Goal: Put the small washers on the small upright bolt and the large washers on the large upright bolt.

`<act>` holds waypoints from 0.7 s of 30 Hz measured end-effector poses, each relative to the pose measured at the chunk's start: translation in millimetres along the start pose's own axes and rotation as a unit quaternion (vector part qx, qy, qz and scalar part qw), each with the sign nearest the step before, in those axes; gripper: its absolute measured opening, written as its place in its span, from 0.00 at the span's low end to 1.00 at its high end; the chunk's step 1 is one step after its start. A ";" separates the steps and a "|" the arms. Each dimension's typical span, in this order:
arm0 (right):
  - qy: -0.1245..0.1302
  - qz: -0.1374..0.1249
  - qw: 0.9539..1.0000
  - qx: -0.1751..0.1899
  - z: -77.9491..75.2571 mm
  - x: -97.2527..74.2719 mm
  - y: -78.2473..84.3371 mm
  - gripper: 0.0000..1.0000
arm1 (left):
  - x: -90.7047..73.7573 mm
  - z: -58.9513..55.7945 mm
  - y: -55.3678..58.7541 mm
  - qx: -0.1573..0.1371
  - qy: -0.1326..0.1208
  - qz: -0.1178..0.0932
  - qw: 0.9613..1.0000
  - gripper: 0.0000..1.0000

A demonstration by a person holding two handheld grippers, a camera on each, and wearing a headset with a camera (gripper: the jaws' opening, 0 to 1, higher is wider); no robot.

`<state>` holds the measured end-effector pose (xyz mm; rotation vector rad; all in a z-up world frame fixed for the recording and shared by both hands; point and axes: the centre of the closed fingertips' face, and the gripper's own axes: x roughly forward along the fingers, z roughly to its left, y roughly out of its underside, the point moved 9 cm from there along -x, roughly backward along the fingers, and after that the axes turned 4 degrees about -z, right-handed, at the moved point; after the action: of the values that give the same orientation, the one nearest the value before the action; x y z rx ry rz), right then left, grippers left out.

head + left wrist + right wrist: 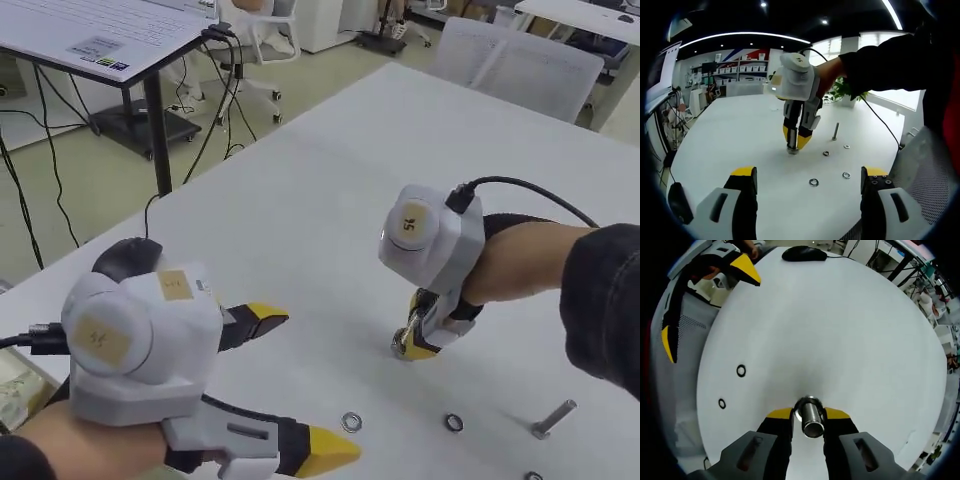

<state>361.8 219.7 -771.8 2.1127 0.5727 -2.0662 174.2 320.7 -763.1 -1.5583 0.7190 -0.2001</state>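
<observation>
My right gripper (pixel 415 343) points down at the white table (pixel 330 200), shut on the large bolt (pixel 811 422), which stands upright with its foot on the tabletop (pixel 791 148). The small bolt (pixel 553 418) stands alone to the right of it, upright in the left gripper view (pixel 835 131). Several loose washers lie flat on the table: one (pixel 351 421), another (pixel 454 422), a third at the edge (pixel 533 477). My left gripper (pixel 298 383) hovers open at the near left, nothing between its yellow tips, a washer (pixel 813 182) lying just ahead of it.
A black mouse (pixel 128 255) lies by the table's left edge behind the left gripper. A mesh chair (pixel 520 60) stands at the far side. Another desk (pixel 100 35) with hanging cables stands across the aisle on the left.
</observation>
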 end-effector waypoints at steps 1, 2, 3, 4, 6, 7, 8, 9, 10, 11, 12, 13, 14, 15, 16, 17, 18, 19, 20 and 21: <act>0.000 0.000 1.000 0.000 -0.1 0.0 -0.1 0.24 | 0.0 -0.1 0.0 0.000 0.000 0.000 1.000 0.85; 0.001 -0.002 1.000 0.000 0.0 -0.1 -0.1 0.24 | -0.1 0.0 0.2 0.000 0.000 -0.001 1.000 0.85; 0.000 -0.002 1.000 0.000 0.1 0.1 -0.2 0.24 | -0.2 0.1 0.5 0.000 0.000 0.001 1.000 0.85; 0.000 -0.003 1.000 0.001 0.2 0.2 -0.3 0.24 | -0.2 0.1 0.7 0.000 0.000 0.001 1.000 0.85; 0.000 -0.003 1.000 0.000 0.1 0.5 -0.4 0.24 | -0.3 0.1 0.9 0.001 0.000 0.000 1.000 0.85; -0.001 -0.002 1.000 -0.001 0.1 0.6 -0.6 0.24 | -0.3 0.1 0.9 0.000 0.001 0.000 1.000 0.85; 0.000 -0.002 1.000 -0.002 0.1 0.6 -0.7 0.24 | -0.3 0.1 0.9 0.000 0.000 0.000 1.000 0.85; 0.001 -0.003 1.000 -0.003 0.3 1.0 -0.8 0.24 | -0.5 0.4 0.9 0.001 0.000 0.000 1.000 0.85; 0.001 -0.003 1.000 -0.004 0.4 1.1 -0.9 0.25 | -0.6 0.4 1.0 0.001 0.000 0.000 1.000 0.85; 0.000 -0.004 1.000 -0.003 0.9 1.1 -1.1 0.25 | -0.7 0.3 1.3 0.000 0.000 0.000 1.000 0.85; -0.002 -0.005 1.000 -0.002 1.4 0.9 -1.2 0.26 | -0.8 0.4 1.5 0.001 0.000 0.000 1.000 0.85; -0.002 -0.006 1.000 -0.001 1.5 0.9 -1.3 0.27 | -0.9 0.4 1.6 0.000 0.000 0.000 1.000 0.85; 0.000 -0.007 1.000 -0.001 1.1 0.6 -1.2 0.28 | -1.0 0.2 1.8 -0.001 0.000 0.000 1.000 0.85; 0.000 -0.006 1.000 0.000 1.0 0.4 -0.8 0.28 | -1.0 0.3 1.8 0.000 0.000 0.000 1.000 0.85; 0.001 -0.006 1.000 0.000 0.9 -0.5 -0.4 0.28 | -0.9 0.2 1.8 0.000 0.000 0.000 1.000 0.85; 0.001 -0.008 1.000 0.000 0.7 -1.0 -0.3 0.29 | -0.7 0.1 1.8 0.000 0.001 0.000 1.000 0.85; 0.001 -0.011 1.000 0.002 0.6 -1.5 -0.3 0.29 | -0.5 0.2 1.5 0.001 0.000 0.000 1.000 0.85; -0.001 -0.012 1.000 0.005 0.7 -1.9 0.0 0.30 | -0.3 0.3 1.4 0.002 0.000 0.000 1.000 0.85; 0.000 -0.012 1.000 0.005 0.7 -2.6 0.7 0.30 | 0.0 0.1 1.1 0.000 0.001 -0.001 1.000 0.85; 0.001 -0.013 1.000 0.005 0.6 -3.1 1.2 0.30 | 0.2 0.1 0.9 0.002 0.001 -0.002 1.000 0.85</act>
<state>361.7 217.9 -769.0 2.1238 0.5939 -2.0848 174.2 320.8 -764.0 -1.5565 0.7173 -0.2047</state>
